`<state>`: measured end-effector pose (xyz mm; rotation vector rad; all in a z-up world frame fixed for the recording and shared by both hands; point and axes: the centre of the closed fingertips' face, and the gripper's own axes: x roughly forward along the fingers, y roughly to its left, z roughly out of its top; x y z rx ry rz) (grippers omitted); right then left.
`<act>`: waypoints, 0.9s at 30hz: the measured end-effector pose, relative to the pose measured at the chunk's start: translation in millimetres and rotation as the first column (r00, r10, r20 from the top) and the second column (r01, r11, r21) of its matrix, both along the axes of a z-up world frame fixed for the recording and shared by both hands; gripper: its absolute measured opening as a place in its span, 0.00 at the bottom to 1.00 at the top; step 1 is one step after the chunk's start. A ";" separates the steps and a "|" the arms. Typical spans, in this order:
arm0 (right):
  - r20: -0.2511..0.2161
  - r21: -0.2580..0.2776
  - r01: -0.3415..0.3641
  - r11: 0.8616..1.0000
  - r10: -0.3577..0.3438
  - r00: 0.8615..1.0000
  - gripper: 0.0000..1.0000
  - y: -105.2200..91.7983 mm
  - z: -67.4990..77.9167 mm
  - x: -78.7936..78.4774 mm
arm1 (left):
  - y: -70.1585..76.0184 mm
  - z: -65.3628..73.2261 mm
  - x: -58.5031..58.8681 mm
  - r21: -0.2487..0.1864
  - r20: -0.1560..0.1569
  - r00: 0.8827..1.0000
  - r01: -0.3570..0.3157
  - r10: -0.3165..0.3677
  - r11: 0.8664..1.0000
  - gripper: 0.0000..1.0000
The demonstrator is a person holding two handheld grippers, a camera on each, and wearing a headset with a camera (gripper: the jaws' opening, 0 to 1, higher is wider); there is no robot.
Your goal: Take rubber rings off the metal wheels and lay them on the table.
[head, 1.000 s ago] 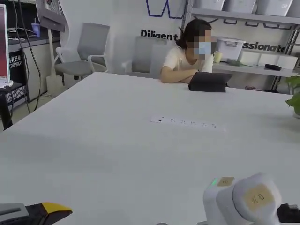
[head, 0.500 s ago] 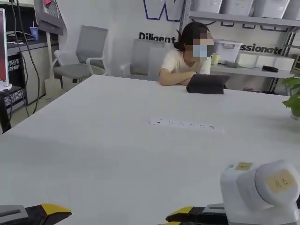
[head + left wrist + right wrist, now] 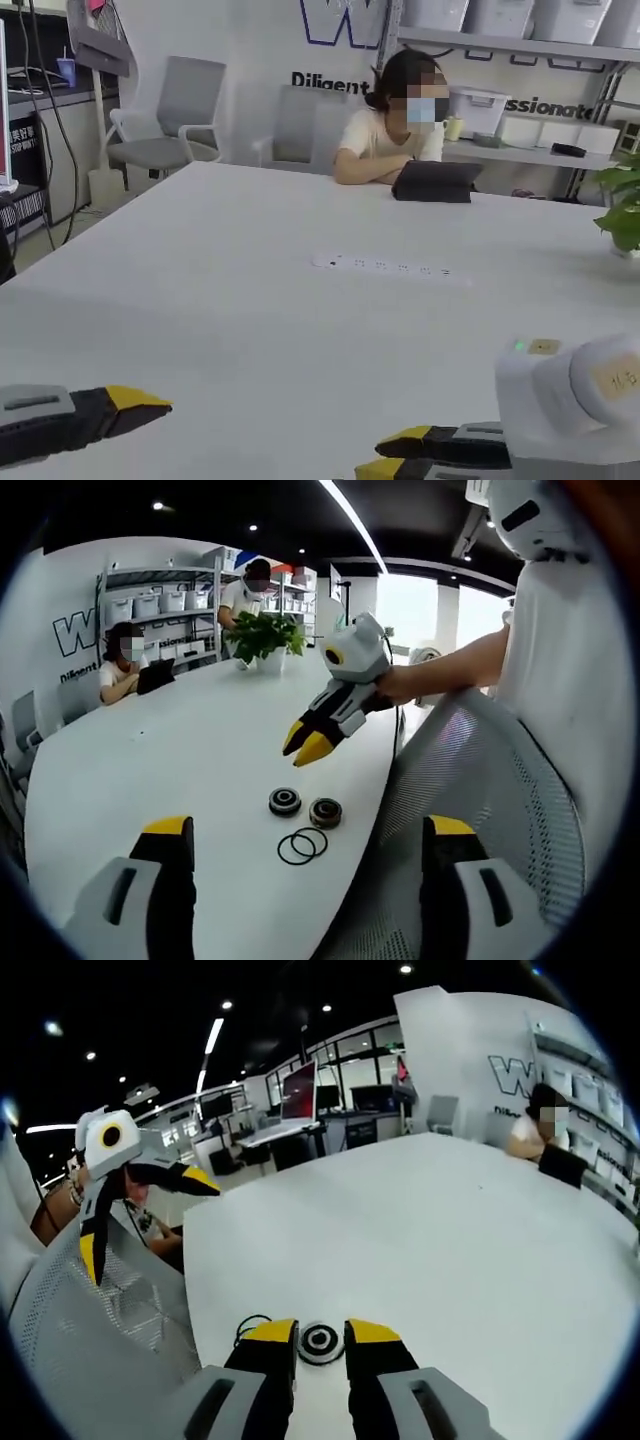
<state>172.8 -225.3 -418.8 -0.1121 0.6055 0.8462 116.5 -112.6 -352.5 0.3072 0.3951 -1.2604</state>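
1. My left gripper point(image 3: 308, 828) has its fingers spread wide, with nothing between them. In the head view it sits at the lower left point(image 3: 130, 405), above the white desk point(image 3: 250, 330).
2. My right gripper point(image 3: 320, 1335) has its fingers parted only a little and pinches nothing. The left gripper view shows it point(image 3: 308, 745) held in the air, tips pointing down toward the desk and well apart from it.
3. The two metal wheels point(image 3: 285, 801) lie side by side near the desk's near edge, just beside each other. I cannot tell whether either one carries a ring.
4. Two rubber rings point(image 3: 302, 846) lie flat on the desk just in front of the wheels, overlapping, closer to the edge.
5. In the right gripper view one wheel point(image 3: 320, 1341) shows through the narrow gap between my fingers. A curve of a ring point(image 3: 250, 1322) shows just beside my left finger.
6. That view also catches my left gripper point(image 3: 135, 1215) off to the side, in front of a mesh chair point(image 3: 90, 1330).
7. Farther across the desk lies a white power strip point(image 3: 390, 266).
8. A seated person point(image 3: 385, 135) leans on the far edge behind a dark tablet point(image 3: 435, 181).
9. A green plant point(image 3: 625, 205) stands at the right side.
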 end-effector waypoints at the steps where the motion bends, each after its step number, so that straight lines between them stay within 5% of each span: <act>1: -0.021 -0.016 0.003 1.000 -0.003 1.000 0.16 -4.6 -5.9 -1.6 | -0.1 3.2 2.4 0.010 0.009 1.000 0.012 -0.012 1.000 0.92; 11: -0.076 -0.017 0.000 1.000 -0.002 0.997 0.17 -14.8 -23.3 -5.1 | -11.2 33.2 26.7 0.024 0.093 0.992 0.079 -0.081 0.997 0.87; 27: -0.092 -0.031 -0.013 0.999 0.010 0.996 0.18 -16.3 -35.7 -7.8 | -77.3 48.5 58.6 -0.025 0.169 0.964 0.213 -0.206 0.977 0.74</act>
